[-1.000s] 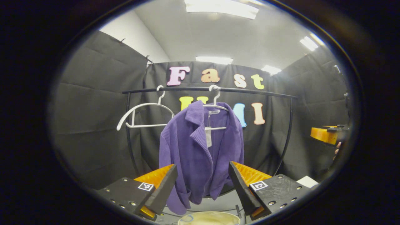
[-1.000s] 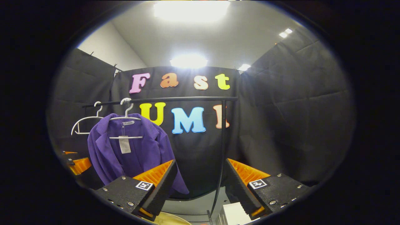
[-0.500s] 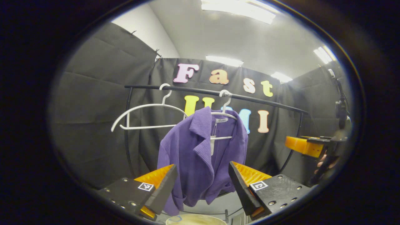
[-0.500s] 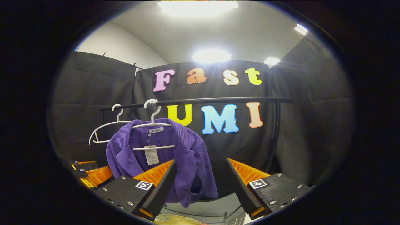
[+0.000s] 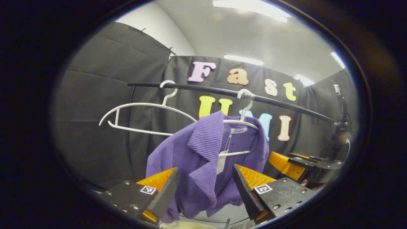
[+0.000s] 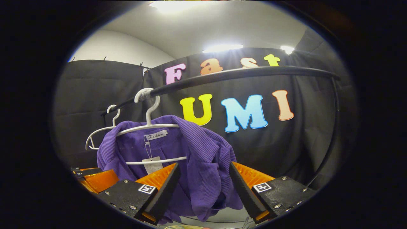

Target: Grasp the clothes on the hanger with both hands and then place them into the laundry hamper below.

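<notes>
Both grippers, left (image 5: 205, 186) and right (image 6: 202, 183), had jaws wide open, jacket (image 5: 203, 165) at 12 o'clock, ungripped. Risk: uneven pull could've snagged hanger (image 6: 149, 127) off rail (image 6: 241, 73).

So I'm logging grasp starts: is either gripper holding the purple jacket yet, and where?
Nothing is held. Both the left gripper and right gripper are open, with the jacket on its hanger between the fingers.

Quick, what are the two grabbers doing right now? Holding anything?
Left gripper: open, holding nothing, purple jacket ahead between its fingers.
Right gripper: open, holding nothing, facing the jacket too.
</notes>
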Motion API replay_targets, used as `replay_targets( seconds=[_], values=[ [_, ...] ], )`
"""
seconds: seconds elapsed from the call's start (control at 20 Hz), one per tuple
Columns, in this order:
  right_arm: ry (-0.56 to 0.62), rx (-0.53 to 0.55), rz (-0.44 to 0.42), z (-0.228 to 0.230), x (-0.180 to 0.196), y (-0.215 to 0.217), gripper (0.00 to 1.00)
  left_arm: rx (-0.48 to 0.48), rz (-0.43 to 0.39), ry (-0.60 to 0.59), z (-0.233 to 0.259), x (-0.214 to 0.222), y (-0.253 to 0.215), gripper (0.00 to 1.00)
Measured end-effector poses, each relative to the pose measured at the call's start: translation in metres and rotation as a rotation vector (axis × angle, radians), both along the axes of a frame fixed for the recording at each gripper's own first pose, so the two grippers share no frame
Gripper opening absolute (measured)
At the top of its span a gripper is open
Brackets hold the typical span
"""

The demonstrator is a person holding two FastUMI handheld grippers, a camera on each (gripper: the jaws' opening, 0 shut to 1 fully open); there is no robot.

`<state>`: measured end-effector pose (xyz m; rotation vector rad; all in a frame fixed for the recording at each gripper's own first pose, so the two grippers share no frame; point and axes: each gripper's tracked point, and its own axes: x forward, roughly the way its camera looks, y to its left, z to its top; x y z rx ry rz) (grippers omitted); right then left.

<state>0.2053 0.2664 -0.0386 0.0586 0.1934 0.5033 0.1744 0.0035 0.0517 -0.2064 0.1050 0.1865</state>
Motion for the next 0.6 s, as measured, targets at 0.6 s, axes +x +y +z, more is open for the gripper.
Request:
replay_targets(
  seconds=[0.6],
  values=[
    [0.017,-0.072,0.096,-0.054,0.059,0.049,0.95,0.114,0.248,0.085,-0.039,0.076,0.015,0.99]
  ],
)
